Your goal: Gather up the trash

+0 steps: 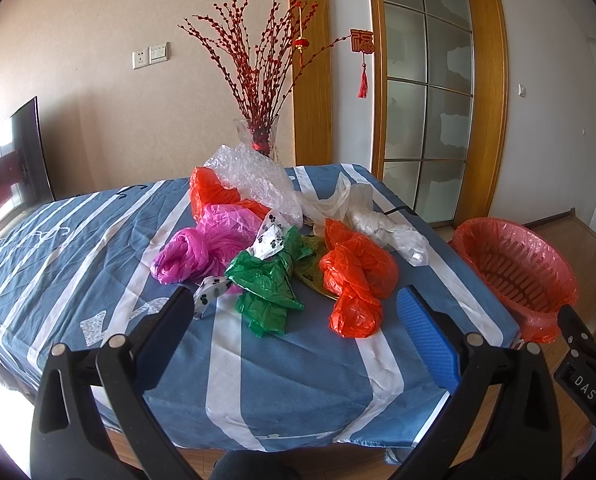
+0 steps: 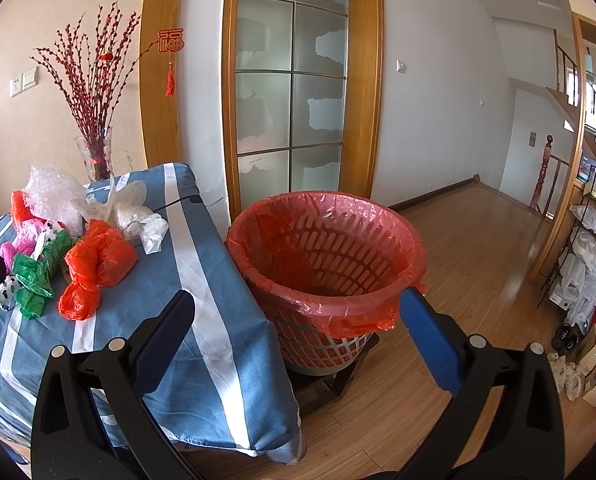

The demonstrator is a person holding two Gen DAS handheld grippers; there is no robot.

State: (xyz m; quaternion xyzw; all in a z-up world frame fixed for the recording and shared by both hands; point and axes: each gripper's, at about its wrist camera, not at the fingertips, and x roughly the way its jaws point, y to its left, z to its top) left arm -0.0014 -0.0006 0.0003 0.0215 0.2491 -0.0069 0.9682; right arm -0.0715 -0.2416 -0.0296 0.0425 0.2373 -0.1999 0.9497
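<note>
Left tongs (image 1: 294, 312) hung spread wide and empty over the near edge of the table (image 1: 282, 380). Right tongs (image 2: 298, 312) gaped too, gripping nothing, just before the lined basket (image 2: 326, 276) beside the table. Just beyond lay the trash: a green bag (image 1: 266, 284), an orange bag (image 1: 354, 276), a pink bag (image 1: 194, 252), then bubble wrap (image 1: 254, 180) farther back.
</note>
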